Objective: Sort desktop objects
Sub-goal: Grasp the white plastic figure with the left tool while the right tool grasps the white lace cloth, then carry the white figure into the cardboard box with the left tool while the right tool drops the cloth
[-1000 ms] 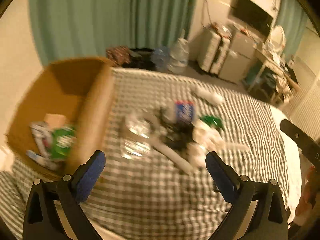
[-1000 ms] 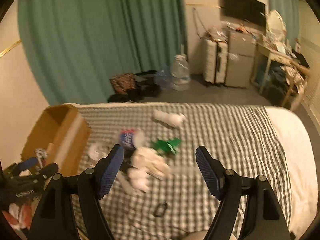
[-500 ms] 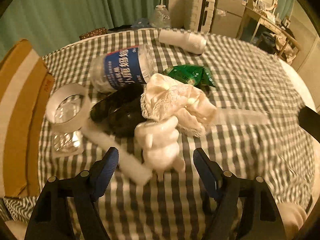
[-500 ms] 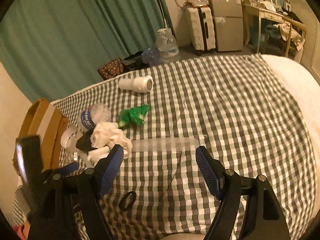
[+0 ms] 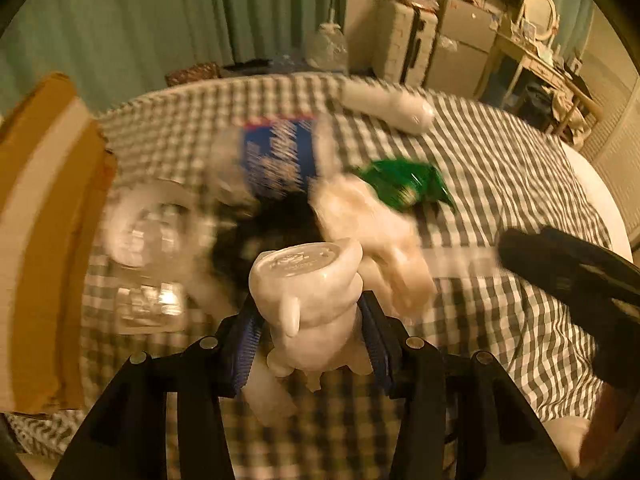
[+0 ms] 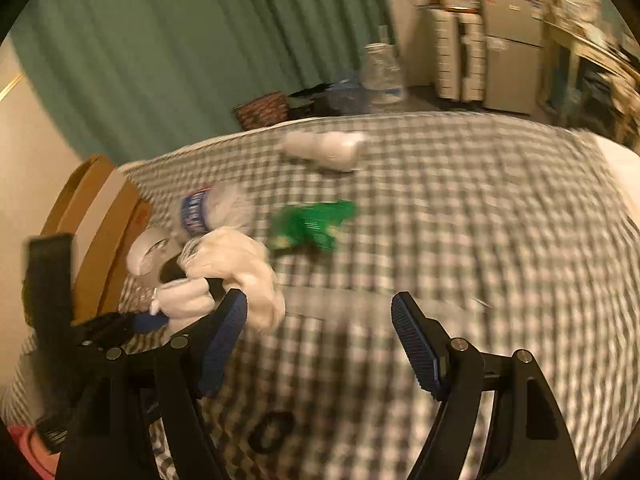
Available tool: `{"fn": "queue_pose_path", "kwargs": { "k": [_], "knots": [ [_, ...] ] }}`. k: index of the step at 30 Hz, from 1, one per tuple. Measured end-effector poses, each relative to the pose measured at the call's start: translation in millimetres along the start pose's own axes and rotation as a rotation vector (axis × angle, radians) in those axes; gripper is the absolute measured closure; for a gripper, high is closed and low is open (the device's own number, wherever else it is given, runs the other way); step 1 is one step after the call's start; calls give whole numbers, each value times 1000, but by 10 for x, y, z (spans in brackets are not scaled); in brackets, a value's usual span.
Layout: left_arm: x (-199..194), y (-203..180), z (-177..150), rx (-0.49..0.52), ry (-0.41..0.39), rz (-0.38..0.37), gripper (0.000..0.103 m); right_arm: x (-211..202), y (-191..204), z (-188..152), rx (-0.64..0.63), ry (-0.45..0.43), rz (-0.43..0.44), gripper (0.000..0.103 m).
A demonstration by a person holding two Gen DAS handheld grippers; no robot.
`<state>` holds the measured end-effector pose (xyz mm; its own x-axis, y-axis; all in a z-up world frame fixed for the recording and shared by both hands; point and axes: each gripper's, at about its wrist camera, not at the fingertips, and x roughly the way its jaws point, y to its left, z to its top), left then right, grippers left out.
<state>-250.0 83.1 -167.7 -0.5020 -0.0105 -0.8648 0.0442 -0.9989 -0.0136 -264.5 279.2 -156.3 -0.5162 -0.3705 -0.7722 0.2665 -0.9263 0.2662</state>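
Note:
My left gripper (image 5: 310,332) is shut on a small white figurine (image 5: 308,300), seen base-up between the blue pads. It also shows in the right wrist view (image 6: 180,298). Behind it lie cream lace cloth (image 5: 372,224), a black object (image 5: 272,232), a blue-labelled water bottle (image 5: 280,156), a green snack bag (image 5: 404,184), a tape roll (image 5: 148,224) and a white tube (image 5: 388,106). My right gripper (image 6: 320,332) is open and empty above the checked cloth (image 6: 460,220).
An open cardboard box (image 5: 40,208) stands at the table's left edge. A clear comb (image 5: 460,256) lies right of the pile. A black hair tie (image 6: 272,432) lies near the front. Furniture and bottles stand on the floor behind.
My left gripper moved in on the pile and closed on the white figurine, lifting it. My right gripper swung left and lower, staying open.

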Motion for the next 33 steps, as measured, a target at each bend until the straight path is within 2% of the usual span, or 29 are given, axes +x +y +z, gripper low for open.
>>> {"fn": "queue_pose_path", "kwargs": {
  "k": [2, 7, 9, 10, 11, 12, 13, 17, 20, 24, 30, 33],
  "knots": [
    [-101, 114, 53, 0, -12, 21, 54, 176, 126, 95, -29, 35, 65, 28],
    [-186, 458, 156, -27, -19, 84, 54, 620, 363, 217, -58, 129, 137, 28],
    [-178, 577, 153, -50, -6, 90, 54, 845, 469, 198, -94, 180, 88, 30],
    [-136, 628, 162, -58, 0, 92, 54, 909, 511, 168, -113, 196, 72, 44],
    [-135, 662, 159, -63, 4, 93, 54, 953, 552, 130, -133, 210, 68, 73],
    [-135, 691, 148, -67, 7, 94, 54, 975, 585, 95, -152, 220, 70, 82],
    [-140, 714, 134, -69, 10, 97, 54, 967, 609, 63, -165, 223, 60, 84],
    [-288, 750, 125, -74, -5, 81, 54, 684, 623, 9, -155, 176, 49, 85],
    [-555, 743, 116, -61, -53, 73, 54, 328, 664, -12, -140, 122, 42, 85],
    [-1034, 805, 132, -61, -132, 41, 54, -148, 856, -29, -120, 54, 95, 85],
    [-1778, 1169, 175, -87, -250, 21, 54, -933, 1490, 117, -185, -66, 148, 85],
    [-2080, 1420, 210, -97, -297, 27, 54, -1217, 1960, 291, -231, -123, 236, 85]
  ]
}}
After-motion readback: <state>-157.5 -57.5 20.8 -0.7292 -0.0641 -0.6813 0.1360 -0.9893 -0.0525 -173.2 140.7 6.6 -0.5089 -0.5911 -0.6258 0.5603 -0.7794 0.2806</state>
